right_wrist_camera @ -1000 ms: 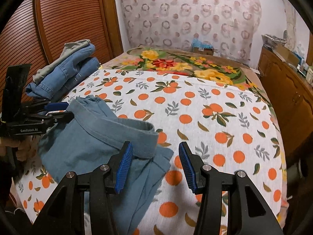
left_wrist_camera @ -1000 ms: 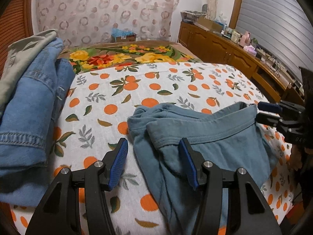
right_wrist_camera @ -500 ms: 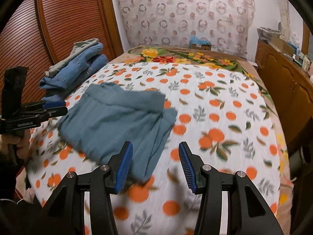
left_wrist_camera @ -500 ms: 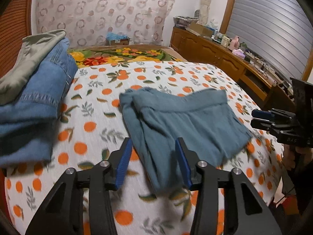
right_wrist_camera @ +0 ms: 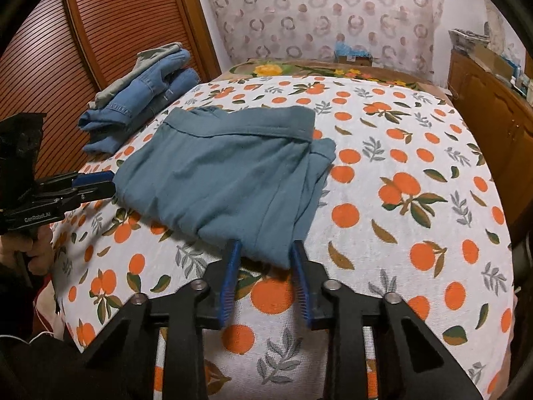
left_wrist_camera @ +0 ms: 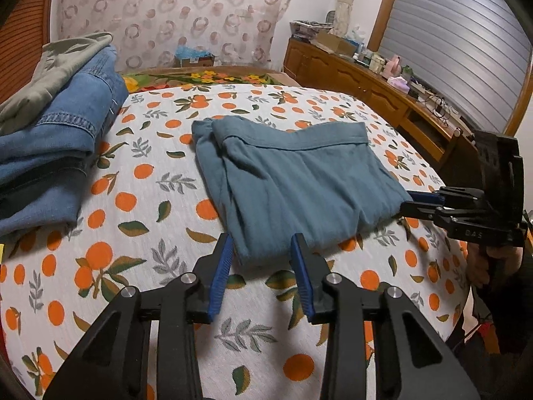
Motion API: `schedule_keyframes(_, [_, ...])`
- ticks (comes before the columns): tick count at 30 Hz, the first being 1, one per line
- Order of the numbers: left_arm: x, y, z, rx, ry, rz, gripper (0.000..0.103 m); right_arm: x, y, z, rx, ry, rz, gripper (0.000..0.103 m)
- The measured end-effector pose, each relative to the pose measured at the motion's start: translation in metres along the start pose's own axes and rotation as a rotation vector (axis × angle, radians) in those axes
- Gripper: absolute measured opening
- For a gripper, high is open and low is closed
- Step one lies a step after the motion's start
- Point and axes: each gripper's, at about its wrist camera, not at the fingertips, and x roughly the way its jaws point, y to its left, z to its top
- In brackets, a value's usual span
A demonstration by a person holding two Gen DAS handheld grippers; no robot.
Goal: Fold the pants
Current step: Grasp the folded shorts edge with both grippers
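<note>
While both my tongs hang low over the near edge of the bed (left_wrist_camera: pixel 140 200), each is narrowing its jaws around a near corner of the teal pants (left_wrist_camera: pixel 299 183). Left tongs (left_wrist_camera: pixel 261 253): jaws closing, the hem corner sits between the blue pads (left_wrist_camera: pixel 220 273), cloth not yet pinched as far as I can see. Right tongs (right_wrist_camera: pixel 266 253): jaws closing too, the other near corner lies between them, a gap showing on either side. In the right view my left tongs come in from the side, tips just at the pants' edge.

Pants: folded into a rough rectangle, flat on the orange-print bedspread, waistband (right_wrist_camera: pixel 240 130) at the far edge, a bunched fold on one side.

Beyond and to the left: a stack of folded jeans (left_wrist_camera: pixel 50 140) with an olive garment (left_wrist_camera: pixel 56 63) on top, against the slatted wardrobe door (right_wrist_camera: pixel 110 26).

Farther: a floral blanket (left_wrist_camera: pixel 206 76) at the head of the bed, a patterned cloth (left_wrist_camera: pixel 173 10) on the wall, and a wooden sideboard (left_wrist_camera: pixel 359 76) cluttered along the right.
</note>
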Motion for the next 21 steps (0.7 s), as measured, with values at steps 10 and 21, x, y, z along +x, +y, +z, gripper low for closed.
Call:
schedule_keyframes(10, [0.005, 0.005, -0.004, -0.008, 0.012, 0.032, 0.037, -0.022, -0.001, -0.007, 0.007, -0.102, -0.041, 0.004])
schedule_keyframes(21, [0.020, -0.007, 0.001, 0.027, 0.028, 0.025, 0.019, -0.010, 0.005, -0.007, -0.005, -0.075, -0.045, 0.004])
